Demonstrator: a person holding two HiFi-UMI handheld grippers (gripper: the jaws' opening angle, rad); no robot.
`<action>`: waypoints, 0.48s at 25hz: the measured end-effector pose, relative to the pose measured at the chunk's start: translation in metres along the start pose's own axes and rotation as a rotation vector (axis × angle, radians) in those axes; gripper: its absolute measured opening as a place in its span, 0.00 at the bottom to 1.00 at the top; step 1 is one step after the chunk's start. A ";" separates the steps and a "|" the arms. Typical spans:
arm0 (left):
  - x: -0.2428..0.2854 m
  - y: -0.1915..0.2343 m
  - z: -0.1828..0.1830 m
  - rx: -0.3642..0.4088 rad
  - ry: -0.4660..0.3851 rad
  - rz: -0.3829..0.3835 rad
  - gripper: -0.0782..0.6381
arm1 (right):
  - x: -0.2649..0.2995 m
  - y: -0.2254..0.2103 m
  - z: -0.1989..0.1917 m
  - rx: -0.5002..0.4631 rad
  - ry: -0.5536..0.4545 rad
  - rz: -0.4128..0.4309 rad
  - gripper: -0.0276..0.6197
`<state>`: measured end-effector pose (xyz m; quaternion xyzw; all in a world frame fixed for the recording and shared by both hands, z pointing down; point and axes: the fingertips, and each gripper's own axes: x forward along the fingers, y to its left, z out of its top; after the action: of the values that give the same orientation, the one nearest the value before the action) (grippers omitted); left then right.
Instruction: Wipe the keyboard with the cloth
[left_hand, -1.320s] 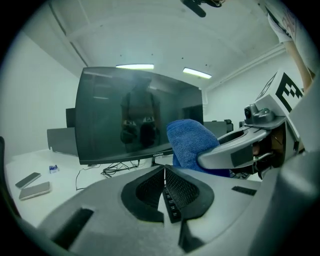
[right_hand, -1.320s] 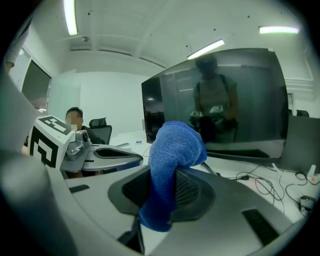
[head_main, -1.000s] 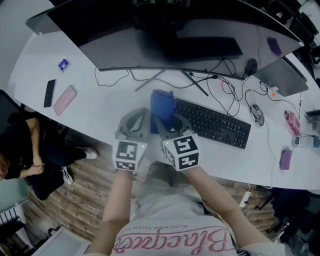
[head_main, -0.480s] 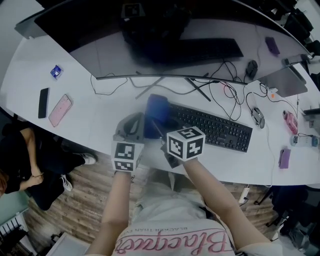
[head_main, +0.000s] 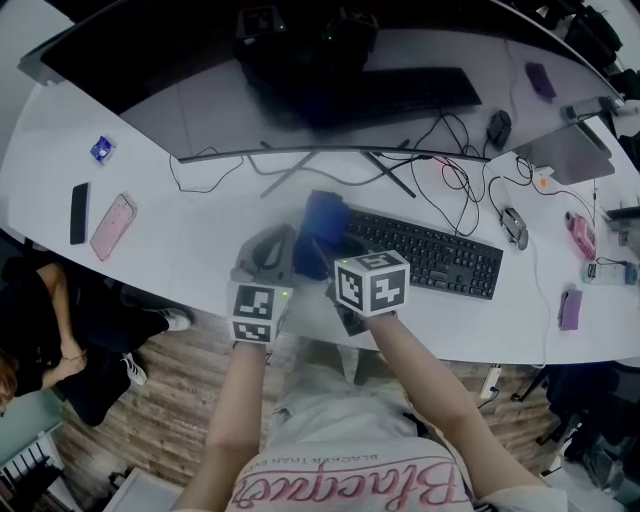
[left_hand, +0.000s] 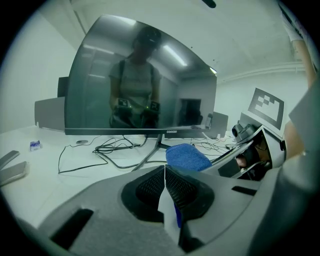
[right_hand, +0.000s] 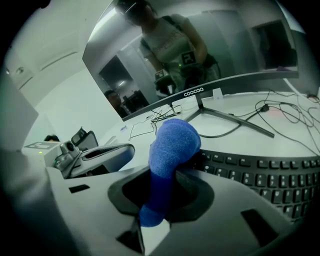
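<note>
Just off the left end of the keyboard (head_main: 425, 255), the left gripper (head_main: 266, 248) is hovering over bare counter (head_main: 200, 235), its jaws pressed together on nothing. Next along, the right gripper (right_hand: 159, 195) is pinching the blue cloth (right_hand: 172, 142), which is bulging out of the jaws as a rounded wad at the keyboard's left edge; whether it is touching the keys is unclear. The keyboard's long axis is running rightward from that wad, so the wipe is probably calling for a rightward sweep, with the right gripper nearer.
</note>
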<state>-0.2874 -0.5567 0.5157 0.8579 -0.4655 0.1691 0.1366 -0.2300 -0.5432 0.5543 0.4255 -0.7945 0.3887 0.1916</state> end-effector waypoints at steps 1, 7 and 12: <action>0.001 -0.002 0.000 0.000 0.002 0.000 0.12 | -0.001 -0.003 0.000 -0.002 0.005 -0.015 0.18; 0.009 -0.019 0.000 0.018 0.017 -0.013 0.12 | -0.011 -0.013 -0.001 -0.051 0.046 -0.060 0.18; 0.014 -0.032 0.000 0.022 0.025 -0.011 0.12 | -0.021 -0.022 -0.004 -0.099 0.067 -0.081 0.18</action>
<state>-0.2530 -0.5503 0.5190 0.8596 -0.4572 0.1844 0.1340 -0.2005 -0.5363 0.5537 0.4338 -0.7881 0.3549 0.2545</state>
